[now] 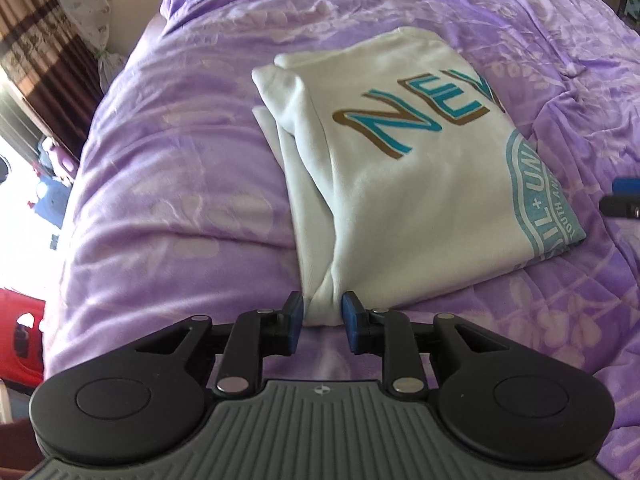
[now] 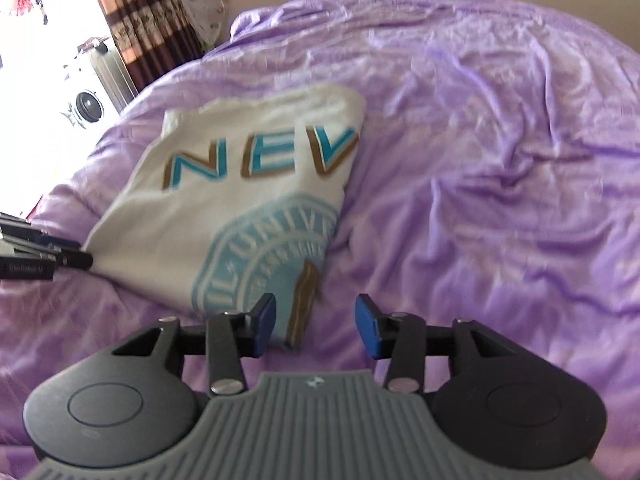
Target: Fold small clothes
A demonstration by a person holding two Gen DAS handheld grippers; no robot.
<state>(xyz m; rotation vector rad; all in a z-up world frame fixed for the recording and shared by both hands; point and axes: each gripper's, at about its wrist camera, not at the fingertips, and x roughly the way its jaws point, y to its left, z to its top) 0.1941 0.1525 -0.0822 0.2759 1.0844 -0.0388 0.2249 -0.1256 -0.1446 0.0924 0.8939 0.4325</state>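
A white shirt (image 1: 400, 184) with teal "NEW" lettering and a round light-blue seal lies folded into a narrow rectangle on the purple bedspread (image 1: 168, 168). My left gripper (image 1: 323, 312) has its jaws closed in on the shirt's near left corner, with the bunched fabric between the blue pads. In the right wrist view the same shirt (image 2: 224, 216) lies ahead and to the left. My right gripper (image 2: 316, 320) is open, its left pad over the shirt's near right corner and nothing held. The left gripper's fingers (image 2: 60, 258) touch the shirt's left edge.
The bed's left edge drops toward a window with brown patterned curtains (image 2: 132, 12), a white appliance (image 2: 86, 110) and a red object (image 1: 22, 340) on the floor. The bedspread (image 2: 500, 160) spreads out wrinkled to the right. A wall stands behind the bed.
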